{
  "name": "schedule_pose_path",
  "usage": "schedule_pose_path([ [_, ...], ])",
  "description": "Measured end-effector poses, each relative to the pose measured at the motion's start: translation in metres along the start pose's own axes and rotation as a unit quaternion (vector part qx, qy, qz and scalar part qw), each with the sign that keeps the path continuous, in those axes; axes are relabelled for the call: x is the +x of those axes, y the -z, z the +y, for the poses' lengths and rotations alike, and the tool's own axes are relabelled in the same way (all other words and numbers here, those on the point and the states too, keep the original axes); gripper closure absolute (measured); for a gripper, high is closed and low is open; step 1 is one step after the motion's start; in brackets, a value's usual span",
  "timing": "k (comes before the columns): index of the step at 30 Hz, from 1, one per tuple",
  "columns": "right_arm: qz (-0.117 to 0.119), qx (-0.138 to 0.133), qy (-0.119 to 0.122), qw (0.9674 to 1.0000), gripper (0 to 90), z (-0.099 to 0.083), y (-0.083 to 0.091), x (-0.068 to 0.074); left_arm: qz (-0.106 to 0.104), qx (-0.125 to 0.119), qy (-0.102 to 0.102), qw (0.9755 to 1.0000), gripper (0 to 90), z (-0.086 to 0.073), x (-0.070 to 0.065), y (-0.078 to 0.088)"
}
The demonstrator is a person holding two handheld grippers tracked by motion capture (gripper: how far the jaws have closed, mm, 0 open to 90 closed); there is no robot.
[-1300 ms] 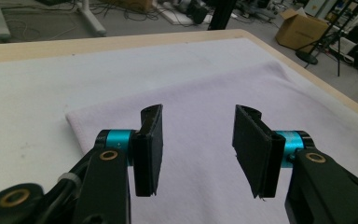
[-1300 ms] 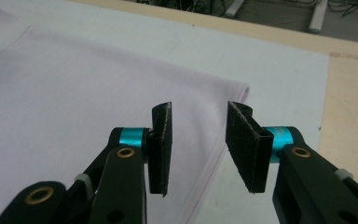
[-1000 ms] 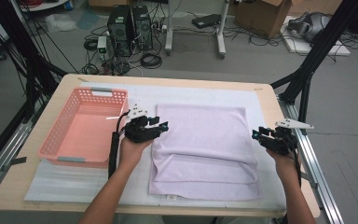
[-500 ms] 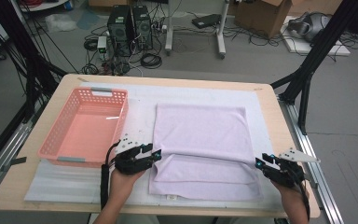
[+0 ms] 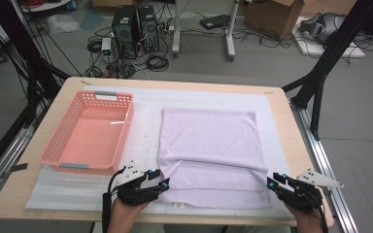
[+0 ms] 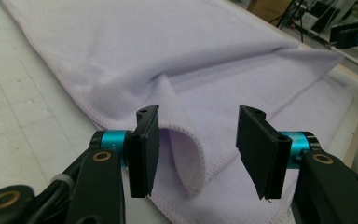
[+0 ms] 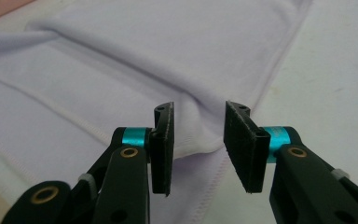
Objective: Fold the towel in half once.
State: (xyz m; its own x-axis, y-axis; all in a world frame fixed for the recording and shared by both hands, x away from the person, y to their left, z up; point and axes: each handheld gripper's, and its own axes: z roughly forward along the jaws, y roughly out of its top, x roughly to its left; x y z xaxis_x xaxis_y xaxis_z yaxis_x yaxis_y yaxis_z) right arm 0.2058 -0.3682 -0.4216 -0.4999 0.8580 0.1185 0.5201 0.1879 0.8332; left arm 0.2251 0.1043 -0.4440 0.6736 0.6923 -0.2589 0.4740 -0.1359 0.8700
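A lavender towel (image 5: 209, 141) lies on the white mat, its far part folded over the near part. My left gripper (image 5: 161, 183) is at the towel's near left corner, low over the table. In the left gripper view its jaws (image 6: 198, 149) stand open around a raised loop of hem (image 6: 186, 158), which sits close to the left pad but is not pinched. My right gripper (image 5: 272, 183) is at the near right corner. Its jaws (image 7: 199, 140) have just been closing a little, and they are open with the folded towel edge (image 7: 200, 135) between them.
An empty pink plastic basket (image 5: 53, 150) stands left of the towel on the white mat (image 5: 145, 111). The wooden table's (image 5: 291, 145) near edge is just behind both hands. Beyond the table are black frame legs, computers and cables on the floor.
Both hands have come back from the towel's middle toward the near edge of the table and dropped lower. The towel lies as before.
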Motion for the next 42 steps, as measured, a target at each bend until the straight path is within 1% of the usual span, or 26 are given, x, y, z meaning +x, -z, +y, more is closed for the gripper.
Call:
schedule_pose_path([
  [1,0.001,0.008,0.009,0.9999,63.3,-0.001,-0.003,0.002,0.001,0.008,0.001,1.0000,50.7,-0.002,-0.001,-0.001],
  [3,-0.009,0.037,0.019,0.9991,65.2,-0.004,-0.009,0.003,0.012,0.031,0.006,0.9994,55.6,-0.004,0.000,-0.004],
  [4,-0.016,0.051,0.019,0.9984,65.9,-0.006,-0.012,0.003,0.017,0.043,0.012,0.9989,59.0,-0.006,0.000,-0.005],
  [5,-0.016,0.063,0.010,0.9978,67.1,-0.009,-0.015,0.001,0.019,0.054,0.017,0.9982,64.2,-0.007,0.001,-0.007],
  [6,-0.013,0.069,0.004,0.9975,70.5,-0.013,-0.017,0.000,0.024,0.062,0.022,0.9976,69.9,-0.008,0.001,-0.009],
  [7,-0.012,0.078,0.002,0.9969,72.7,-0.015,-0.018,-0.001,0.026,0.065,0.022,0.9973,74.7,-0.009,0.001,-0.009],
  [8,-0.010,0.077,-0.002,0.9970,77.2,-0.017,-0.018,-0.002,0.024,0.063,0.019,0.9975,80.7,-0.009,0.001,-0.009],
  [9,-0.007,0.077,-0.005,0.9970,81.3,-0.017,-0.017,-0.003,0.023,0.055,0.020,0.9980,84.7,-0.009,0.001,-0.008],
  [10,0.001,0.075,-0.008,0.9971,84.3,-0.017,-0.016,-0.004,0.019,0.051,0.024,0.9982,86.2,-0.008,0.001,-0.007],
  [12,-0.001,0.075,-0.002,0.9972,84.8,-0.017,-0.015,-0.003,0.010,0.045,0.026,0.9986,86.7,-0.008,0.001,-0.004],
  [16,0.004,0.069,-0.004,0.9976,84.8,-0.017,-0.010,-0.002,-0.016,0.028,0.043,0.9986,86.8,-0.007,0.002,0.005],
  [19,0.008,0.059,-0.013,0.9982,84.9,-0.016,-0.002,0.000,-0.026,0.021,0.059,0.9977,86.7,-0.008,0.003,0.012],
  [21,0.010,0.053,-0.011,0.9985,84.9,-0.017,0.004,0.002,-0.034,0.020,0.068,0.9969,86.6,-0.011,0.003,0.016],
  [24,0.015,0.054,-0.016,0.9983,85.4,-0.019,0.012,0.004,-0.042,0.024,0.076,0.9959,86.4,-0.015,0.003,0.021],
  [27,0.023,0.056,-0.028,0.9978,85.9,-0.023,0.018,0.005,-0.047,0.028,0.081,0.9952,86.4,-0.020,-0.001,0.024],
  [30,0.026,0.068,-0.037,0.9967,85.9,-0.025,0.022,0.006,-0.049,0.037,0.085,0.9945,86.3,-0.024,-0.003,0.027],
  [31,0.025,0.072,-0.038,0.9964,85.5,-0.026,0.022,0.007,-0.049,0.039,0.084,0.9945,85.7,-0.026,-0.004,0.027],
  [32,0.023,0.077,-0.035,0.9961,81.6,-0.027,0.023,0.008,-0.046,0.039,0.085,0.9945,82.4,-0.026,-0.004,0.028],
  [33,0.021,0.084,-0.036,0.9956,70.9,-0.028,0.022,0.008,-0.036,0.039,0.086,0.9949,74.7,-0.026,-0.003,0.028],
  [34,0.010,0.086,-0.044,0.9953,63.0,-0.028,0.022,0.008,-0.029,0.036,0.088,0.9950,64.5,-0.025,-0.002,0.029],
  [35,0.005,0.082,-0.044,0.9957,63.9,-0.028,0.023,0.007,-0.023,0.028,0.086,0.9956,59.8,-0.024,-0.001,0.030],
  [37,-0.003,0.059,-0.044,0.9973,63.5,-0.026,0.027,0.006,-0.010,0.010,0.080,0.9967,54.8,-0.020,-0.001,0.032],
  [38,-0.007,0.047,-0.040,0.9981,64.3,-0.025,0.029,0.005,-0.009,0.008,0.078,0.9969,54.1,-0.019,0.000,0.032],
  [40,-0.006,0.038,-0.038,0.9985,67.9,-0.023,0.029,0.006,-0.005,0.008,0.085,0.9963,54.1,-0.018,0.003,0.029],
  [41,-0.007,0.040,-0.038,0.9984,69.1,-0.023,0.027,0.006,-0.007,0.015,0.091,0.9957,54.4,-0.017,0.005,0.025],
  [42,-0.004,0.049,-0.033,0.9983,70.6,-0.024,0.022,0.007,-0.006,0.022,0.091,0.9956,54.9,-0.018,0.006,0.022],
])
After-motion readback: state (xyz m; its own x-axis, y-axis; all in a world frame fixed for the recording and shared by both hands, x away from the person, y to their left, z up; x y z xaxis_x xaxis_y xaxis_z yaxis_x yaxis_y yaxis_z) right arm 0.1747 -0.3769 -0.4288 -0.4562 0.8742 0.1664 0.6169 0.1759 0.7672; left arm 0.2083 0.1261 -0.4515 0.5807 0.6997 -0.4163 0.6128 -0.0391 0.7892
